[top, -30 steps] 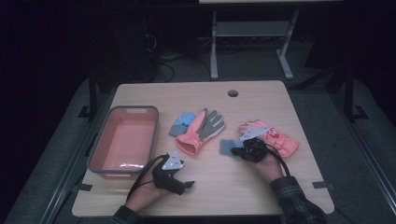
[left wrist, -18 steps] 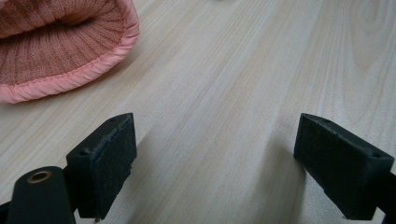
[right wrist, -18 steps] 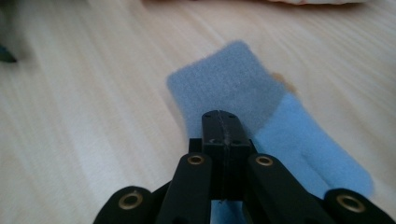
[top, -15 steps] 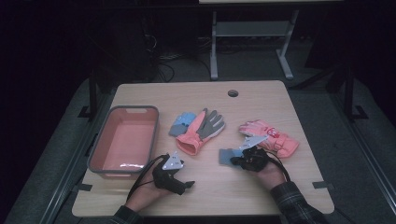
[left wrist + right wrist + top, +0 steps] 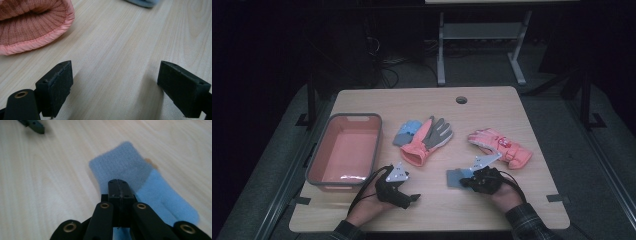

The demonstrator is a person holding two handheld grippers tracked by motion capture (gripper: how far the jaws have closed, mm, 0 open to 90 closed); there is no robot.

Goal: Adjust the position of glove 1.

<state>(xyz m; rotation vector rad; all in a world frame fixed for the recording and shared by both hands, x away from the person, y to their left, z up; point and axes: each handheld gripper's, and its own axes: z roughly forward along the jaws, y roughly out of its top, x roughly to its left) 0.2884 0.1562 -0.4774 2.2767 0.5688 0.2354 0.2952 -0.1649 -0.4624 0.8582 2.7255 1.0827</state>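
Note:
A small blue glove [image 5: 455,177] lies flat near the table's front, and my right gripper [image 5: 466,181] is shut on its near edge. In the right gripper view the two jaws are pressed together [image 5: 118,188] over the blue glove [image 5: 122,167], whose lighter blue half runs off to the right. My left gripper [image 5: 412,196] rests on the wood at the front left, open with nothing in it. In the left gripper view its jaws [image 5: 112,82] stand wide apart over bare wood. The ribbed cuff of an orange glove [image 5: 27,22] lies ahead to the left.
A pink bin [image 5: 319,161] stands at the left. An orange and grey glove [image 5: 428,140] lies mid-table, overlapping a light blue one [image 5: 407,131]. A pink glove [image 5: 499,146] lies to the right. A round cable hole [image 5: 461,99] is at the back edge.
My right gripper has pulled the blue glove toward the front edge, away from the pink glove. The left gripper has stayed put.

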